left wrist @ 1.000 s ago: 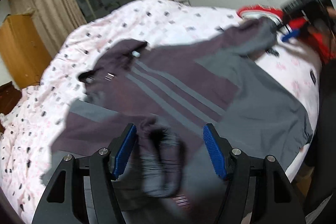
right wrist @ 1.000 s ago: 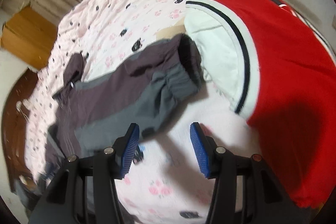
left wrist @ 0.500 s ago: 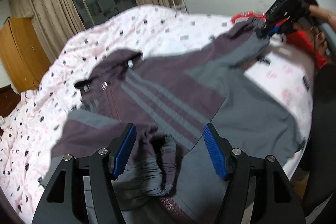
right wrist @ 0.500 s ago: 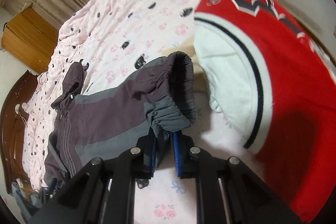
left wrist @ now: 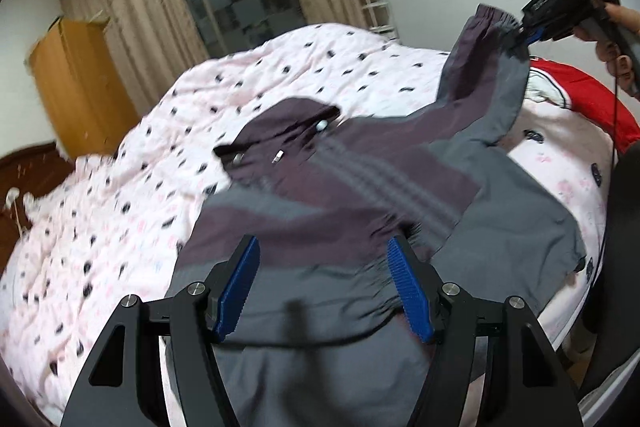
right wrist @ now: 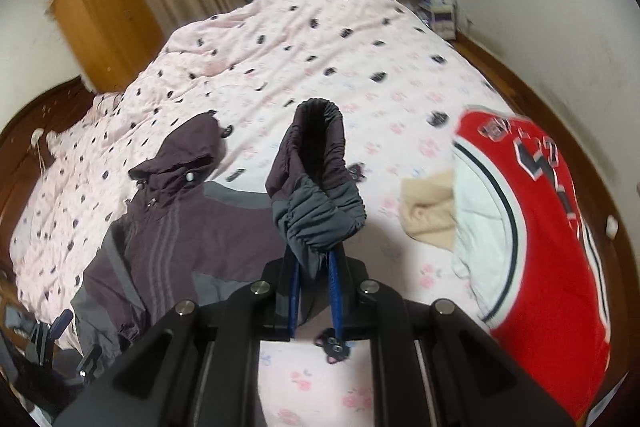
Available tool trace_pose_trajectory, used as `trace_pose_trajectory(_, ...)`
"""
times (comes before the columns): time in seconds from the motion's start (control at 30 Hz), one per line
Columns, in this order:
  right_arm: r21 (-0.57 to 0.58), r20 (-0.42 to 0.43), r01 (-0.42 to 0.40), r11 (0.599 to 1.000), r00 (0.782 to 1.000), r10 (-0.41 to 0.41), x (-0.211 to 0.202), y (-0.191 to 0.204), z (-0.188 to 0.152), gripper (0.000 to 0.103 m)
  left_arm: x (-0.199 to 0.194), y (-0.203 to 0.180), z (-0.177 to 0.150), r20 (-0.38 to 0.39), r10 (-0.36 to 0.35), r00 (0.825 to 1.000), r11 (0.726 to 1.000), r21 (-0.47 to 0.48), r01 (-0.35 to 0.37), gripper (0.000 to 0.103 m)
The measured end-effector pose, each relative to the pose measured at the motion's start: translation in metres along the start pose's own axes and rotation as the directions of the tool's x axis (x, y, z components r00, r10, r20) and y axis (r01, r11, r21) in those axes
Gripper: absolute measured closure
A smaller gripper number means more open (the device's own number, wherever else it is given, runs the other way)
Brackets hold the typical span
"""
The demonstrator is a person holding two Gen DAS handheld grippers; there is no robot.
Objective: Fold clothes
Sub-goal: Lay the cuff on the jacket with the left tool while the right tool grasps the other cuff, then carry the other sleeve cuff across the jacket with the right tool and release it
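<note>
Sleeve [right wrist: 316,183] pinched in my right gripper [right wrist: 314,291], left gripper [left wrist: 324,287] open over the jacket [left wrist: 360,195]; next I fold it across.

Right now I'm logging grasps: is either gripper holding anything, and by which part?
The right gripper holds the jacket by its sleeve cuff. The left gripper is open, holding nothing.

Pink patterned bed [right wrist: 320,39] bearing purple-grey jacket [right wrist: 192,239], red jersey [right wrist: 560,247], beige cloth [right wrist: 428,211].
</note>
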State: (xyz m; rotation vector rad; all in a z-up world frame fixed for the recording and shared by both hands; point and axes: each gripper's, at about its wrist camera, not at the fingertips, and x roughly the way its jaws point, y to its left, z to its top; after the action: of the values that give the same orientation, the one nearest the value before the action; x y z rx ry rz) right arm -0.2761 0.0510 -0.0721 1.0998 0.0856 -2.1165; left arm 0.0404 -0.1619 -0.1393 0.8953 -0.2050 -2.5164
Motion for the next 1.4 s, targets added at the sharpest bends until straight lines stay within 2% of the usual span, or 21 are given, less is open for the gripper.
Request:
trace_pose_trajectory(0.33,-0.208,0.003,-0.015,0.978,1.0,0.016,-0.009,0.082,0.006,0.09,0.004,0.021,-0.017,-0.043,0.008,0.999,0.998,-0.059,-0.01,0.041)
trace_pose_trajectory(0.53,-0.323,-0.012,-0.059,0.945,0.998,0.058,-0.009,0.139,0.001,0.09,-0.001,0.036,-0.027,-0.048,0.033,0.998,0.995,-0.096,-0.037,0.041)
trace_pose_trajectory(0.7,-0.409,-0.048,-0.127,0.904,0.992,0.117,-0.005,0.189,-0.012,0.09,-0.008,0.052,-0.039,-0.052,0.064,0.997,0.99,-0.125,-0.07,0.041)
trace_pose_trajectory(0.97,-0.524,-0.143,-0.219,0.823,0.975,0.169,0.017,0.261,-0.048,0.09,-0.014,0.072,-0.05,-0.071,0.105,0.992,0.979,-0.166,-0.115,0.041)
trace_pose_trajectory(1.13,-0.549,-0.237,-0.285,0.786,0.955,0.18,0.046,0.293,-0.077,0.09,-0.016,0.078,-0.054,-0.077,0.124,0.989,0.976,-0.17,-0.136,0.041)
trace_pose_trajectory(1.27,-0.563,-0.306,-0.332,0.756,0.934,0.183,0.064,0.311,-0.099,0.09,-0.016,0.083,-0.057,-0.092,0.138,0.986,0.973,-0.175,-0.152,0.041)
trace_pose_trajectory(1.4,-0.58,-0.339,-0.343,0.739,0.926,0.164,0.077,0.321,-0.115,0.09,-0.017,0.087,-0.062,-0.111,0.15,0.982,0.97,-0.177,-0.168,0.041)
